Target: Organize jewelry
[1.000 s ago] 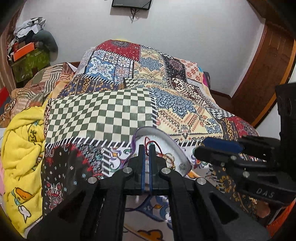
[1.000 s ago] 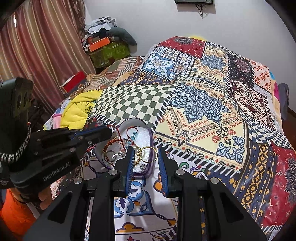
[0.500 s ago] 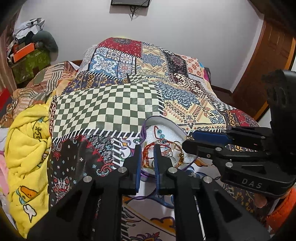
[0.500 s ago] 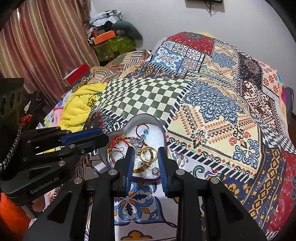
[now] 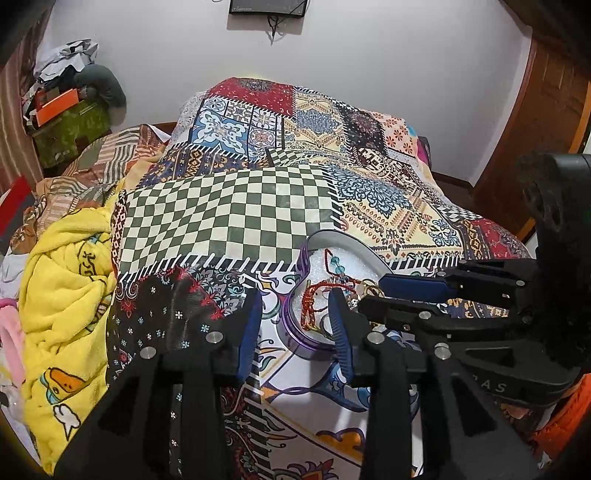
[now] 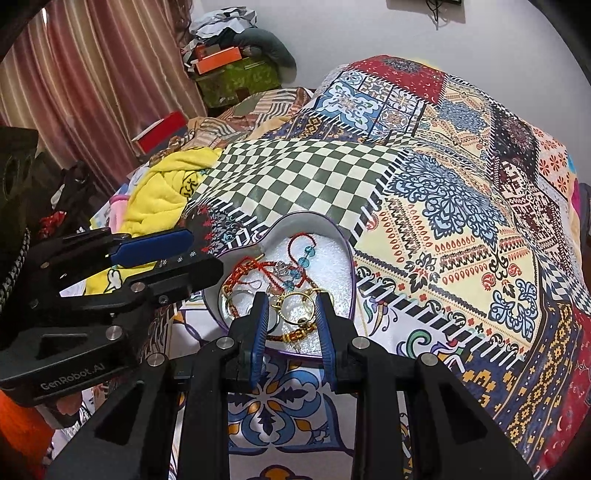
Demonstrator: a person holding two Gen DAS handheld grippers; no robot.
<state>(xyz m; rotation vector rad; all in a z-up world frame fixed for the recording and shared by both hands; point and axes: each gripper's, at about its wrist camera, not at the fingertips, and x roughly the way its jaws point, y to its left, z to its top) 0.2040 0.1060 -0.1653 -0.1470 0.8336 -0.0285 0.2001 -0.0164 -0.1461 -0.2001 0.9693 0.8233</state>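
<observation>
heart tin [image 6: 347,254] on bed: red bead cord [image 6: 295,258] and gold rings [image 6: 301,308] inside, tangled; sorting pending. my left gripper [image 5: 295,317] and right gripper [image 6: 290,314]: jaws open, empty.

In your left wrist view, the right gripper [image 5: 373,291] covers the near right part of the heart-shaped tin [image 5: 295,332], so the rings there are hidden from you. In your right wrist view, the tangled bracelets [image 6: 273,273] overlap too closely to count. The wall-mounted screen [image 5: 267,6] is cut off by the top edge.
</observation>
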